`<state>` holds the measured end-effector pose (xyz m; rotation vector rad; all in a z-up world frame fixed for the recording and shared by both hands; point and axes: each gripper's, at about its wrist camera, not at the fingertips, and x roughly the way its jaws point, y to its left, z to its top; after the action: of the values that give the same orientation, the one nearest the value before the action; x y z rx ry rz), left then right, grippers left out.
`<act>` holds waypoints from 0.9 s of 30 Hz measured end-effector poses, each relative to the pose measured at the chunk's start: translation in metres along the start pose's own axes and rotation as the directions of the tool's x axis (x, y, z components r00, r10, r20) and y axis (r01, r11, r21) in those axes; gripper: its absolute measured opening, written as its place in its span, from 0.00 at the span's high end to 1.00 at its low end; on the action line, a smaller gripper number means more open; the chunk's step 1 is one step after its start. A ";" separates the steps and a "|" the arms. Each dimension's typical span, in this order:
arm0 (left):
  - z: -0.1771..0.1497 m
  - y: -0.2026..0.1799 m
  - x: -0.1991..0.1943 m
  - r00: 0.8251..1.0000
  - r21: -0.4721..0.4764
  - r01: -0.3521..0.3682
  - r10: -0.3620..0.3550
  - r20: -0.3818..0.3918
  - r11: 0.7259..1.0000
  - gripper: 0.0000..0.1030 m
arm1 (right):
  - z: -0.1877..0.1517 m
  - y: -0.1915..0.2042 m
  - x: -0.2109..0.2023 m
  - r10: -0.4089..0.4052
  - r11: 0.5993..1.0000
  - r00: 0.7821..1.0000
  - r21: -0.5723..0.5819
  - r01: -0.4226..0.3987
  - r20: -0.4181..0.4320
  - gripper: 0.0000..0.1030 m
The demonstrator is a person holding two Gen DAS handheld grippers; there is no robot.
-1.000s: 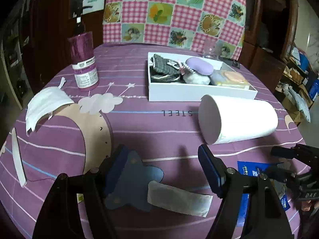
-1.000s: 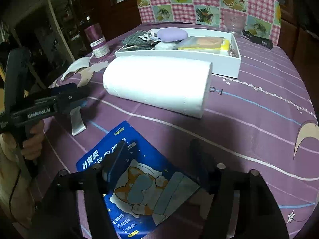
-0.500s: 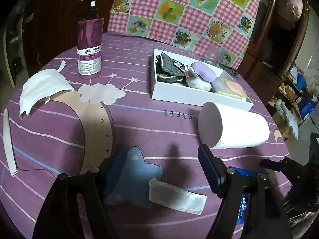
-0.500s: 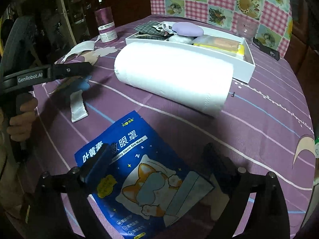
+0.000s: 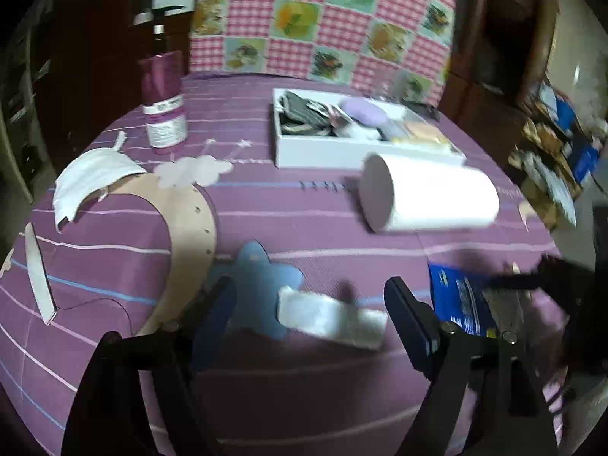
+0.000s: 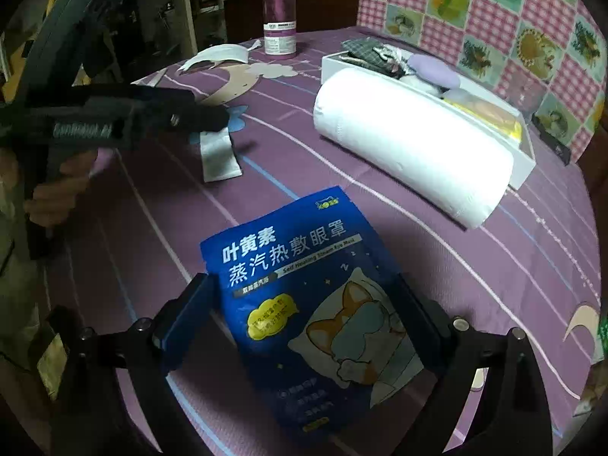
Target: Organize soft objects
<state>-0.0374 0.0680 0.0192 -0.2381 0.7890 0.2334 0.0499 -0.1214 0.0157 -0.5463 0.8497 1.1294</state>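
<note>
Right tongs (image 6: 304, 304) just spread, straddling steam eye-mask packet (image 6: 304, 296) for pickup; left tongs (image 5: 309, 300) widening over white pad (image 5: 330, 317), ungripped.

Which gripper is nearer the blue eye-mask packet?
Right. The right gripper straddles the blue eye-mask packet, jaws open. The left gripper hangs beside it, over a white pad.

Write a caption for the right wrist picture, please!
Open right gripper straddling a blue eye-mask packet on the purple tablecloth.
</note>
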 end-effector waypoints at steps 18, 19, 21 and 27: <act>-0.010 -0.010 0.019 0.992 0.062 -0.086 0.091 -0.085 0.994 0.50 | 0.006 -0.016 -0.005 -0.139 0.978 0.989 0.163 0.130 0.044 0.52; -0.009 -0.009 0.018 0.992 0.057 -0.087 0.092 -0.083 0.995 0.56 | 0.006 -0.018 -0.006 -0.119 0.979 0.991 0.176 0.107 0.056 0.59; -0.009 -0.007 0.018 0.992 0.046 -0.094 0.097 -0.078 0.995 0.65 | 0.004 -0.022 -0.008 -0.054 0.977 0.995 0.209 0.036 0.083 0.75; -0.007 0.002 0.017 0.993 0.006 -0.091 0.092 -0.071 0.996 0.94 | -0.001 -0.030 -0.011 -0.005 0.962 0.994 0.273 -0.024 0.105 0.96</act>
<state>-0.0305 0.0696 0.0018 -0.2089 0.8722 0.3116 0.0755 -0.1384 0.0229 -0.2514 0.8995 1.0188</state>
